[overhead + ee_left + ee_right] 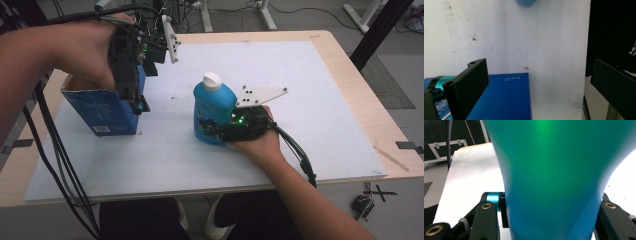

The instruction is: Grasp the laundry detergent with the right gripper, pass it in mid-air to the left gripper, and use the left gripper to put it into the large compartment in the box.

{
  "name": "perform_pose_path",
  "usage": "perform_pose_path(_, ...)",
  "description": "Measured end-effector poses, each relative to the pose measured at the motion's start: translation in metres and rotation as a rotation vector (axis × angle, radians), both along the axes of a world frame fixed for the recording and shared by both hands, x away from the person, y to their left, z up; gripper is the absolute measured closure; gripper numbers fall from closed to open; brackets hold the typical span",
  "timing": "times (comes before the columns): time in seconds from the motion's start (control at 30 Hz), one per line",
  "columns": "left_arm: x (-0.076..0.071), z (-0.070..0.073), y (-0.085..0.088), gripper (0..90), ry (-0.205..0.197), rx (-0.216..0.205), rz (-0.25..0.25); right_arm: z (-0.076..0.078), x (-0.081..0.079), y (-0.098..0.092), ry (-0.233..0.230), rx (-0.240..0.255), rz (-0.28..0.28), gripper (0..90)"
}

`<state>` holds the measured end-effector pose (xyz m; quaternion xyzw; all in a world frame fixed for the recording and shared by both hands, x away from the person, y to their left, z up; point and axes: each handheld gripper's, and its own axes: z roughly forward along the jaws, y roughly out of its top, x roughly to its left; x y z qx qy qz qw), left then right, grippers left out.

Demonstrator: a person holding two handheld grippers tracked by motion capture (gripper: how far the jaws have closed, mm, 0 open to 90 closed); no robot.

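Blue bottle (554, 182) sits clamped between the jaws of the right gripper (220, 131), upright on the white mat (310, 130); smooth rigid plastic, probably liquid-heavy and slippery, so the low waist grip looks sound. Left gripper (136, 102) hangs with jaws apart over the blue carton (107, 112), which stands well off to the bottle's side, nothing between.

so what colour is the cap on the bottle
White, on the blue bottle; the cap shows best in the high view.
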<state>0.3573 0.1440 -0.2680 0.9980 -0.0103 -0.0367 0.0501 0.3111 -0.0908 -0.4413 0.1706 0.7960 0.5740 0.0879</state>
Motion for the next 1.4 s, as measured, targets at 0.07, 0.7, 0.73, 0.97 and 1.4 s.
perform_pose_path(0.07, 0.000, 0.001, -0.001, 1.6, -0.002, 0.002, 0.000, 0.001, -0.001, 0.000, 0.004, -0.002, 0.009, 45.5)
perform_pose_path(0.7, -0.013, 0.024, -0.032, 1.6, 0.000, 0.016, -0.023, 0.043, -0.003, 0.008, -0.011, -0.028, 0.231, 45.5)
perform_pose_path(0.73, -0.014, 0.025, -0.034, 1.7, 0.006, 0.018, -0.028, 0.044, -0.003, 0.009, -0.010, -0.032, 0.246, 45.5)
perform_pose_path(0.97, -0.022, 0.026, -0.047, 1.6, 0.015, 0.025, -0.008, 0.048, -0.001, 0.017, 0.004, -0.040, 0.320, 45.4)
perform_pose_path(1.4, -0.027, 0.031, -0.059, 1.6, 0.012, 0.015, 0.015, 0.061, 0.004, 0.035, 0.005, -0.038, 0.407, 45.4)
